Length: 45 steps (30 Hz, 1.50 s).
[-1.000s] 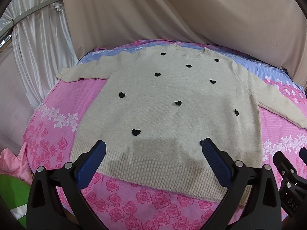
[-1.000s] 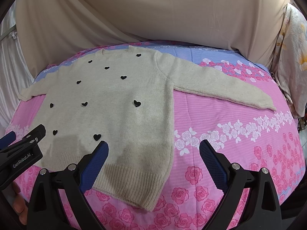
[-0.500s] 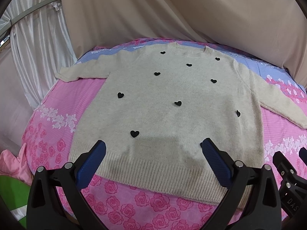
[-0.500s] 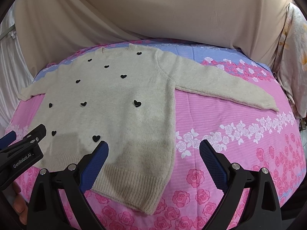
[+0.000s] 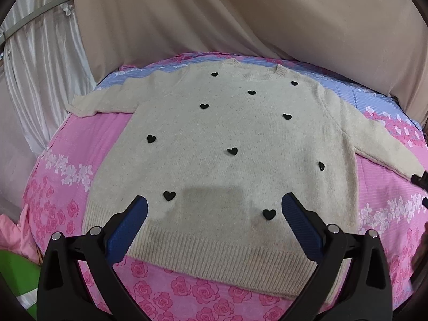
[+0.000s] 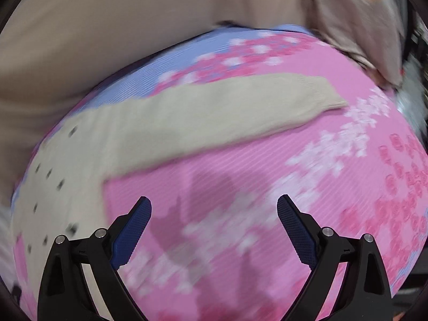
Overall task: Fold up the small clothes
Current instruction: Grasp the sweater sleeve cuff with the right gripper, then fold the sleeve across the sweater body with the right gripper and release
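A beige knit sweater (image 5: 227,160) with small black hearts lies flat, face up, on a pink rose-print bedsheet (image 5: 69,144), both sleeves spread out. My left gripper (image 5: 214,208) is open and empty, hovering above the ribbed hem. In the blurred right wrist view, the sweater's right sleeve (image 6: 214,112) stretches across the sheet, its cuff (image 6: 326,93) at the right. My right gripper (image 6: 214,214) is open and empty above bare pink sheet (image 6: 240,187), short of the sleeve.
Beige drapes (image 5: 240,13) hang behind the bed and a white curtain (image 5: 40,61) at the left. Pink and green cloth (image 5: 10,254) lies at the lower left edge. A patterned cloth (image 6: 361,13) hangs at the right of the bed.
My right gripper has swung fast to the right, from the sweater's hem corner toward the right sleeve. My left gripper moved slightly forward over the hem.
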{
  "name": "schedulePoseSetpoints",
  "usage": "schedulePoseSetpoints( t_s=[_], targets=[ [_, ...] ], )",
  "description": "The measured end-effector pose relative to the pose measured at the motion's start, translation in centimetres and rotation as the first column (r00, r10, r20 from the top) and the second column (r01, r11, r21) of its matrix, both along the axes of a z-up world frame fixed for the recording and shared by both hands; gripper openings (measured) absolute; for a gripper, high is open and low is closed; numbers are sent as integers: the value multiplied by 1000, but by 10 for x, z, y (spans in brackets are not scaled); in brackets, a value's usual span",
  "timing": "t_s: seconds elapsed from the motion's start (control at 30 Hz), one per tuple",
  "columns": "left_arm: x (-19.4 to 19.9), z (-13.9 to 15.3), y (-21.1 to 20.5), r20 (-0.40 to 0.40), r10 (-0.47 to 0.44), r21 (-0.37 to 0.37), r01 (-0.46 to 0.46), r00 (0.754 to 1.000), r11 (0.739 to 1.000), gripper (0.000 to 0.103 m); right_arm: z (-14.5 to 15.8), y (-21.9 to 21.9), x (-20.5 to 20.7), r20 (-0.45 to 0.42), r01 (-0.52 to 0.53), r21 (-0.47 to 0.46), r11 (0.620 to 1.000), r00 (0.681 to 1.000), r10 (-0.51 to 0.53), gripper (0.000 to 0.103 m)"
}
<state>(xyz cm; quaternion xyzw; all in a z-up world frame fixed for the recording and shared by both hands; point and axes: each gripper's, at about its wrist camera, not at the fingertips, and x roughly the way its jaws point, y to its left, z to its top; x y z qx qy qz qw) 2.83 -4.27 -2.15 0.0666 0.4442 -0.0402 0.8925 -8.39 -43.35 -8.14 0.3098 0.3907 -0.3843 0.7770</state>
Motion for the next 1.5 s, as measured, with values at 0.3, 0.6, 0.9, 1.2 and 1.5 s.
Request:
schedulePoseSetpoints(
  t_s=[0.3,0.6,0.9,1.2,1.5],
  targets=[
    [20,1,-16,-2,17,59,-17,1000,998,98,-35,-134,-20,17,160,82,984,987,-162,55],
    [33,-9,-33,-32,-22,94,25,999,995,98,-40,-152,-7,146,155,102,983,975,-169,11],
    [54,-14,-31,-47,-54,-4,54,997,999,98,127,-58,112,449,-245,-87,966,855,258,11],
    [72,-16,17,-43,12,-124,-17,999,992,98,151,164,323,436,-731,-108,674,575,693,13],
    [115,-42,84,-113,143,-202,-164,983,966,98,44,294,352,251,-880,-4,475,459,852,22]
  ],
)
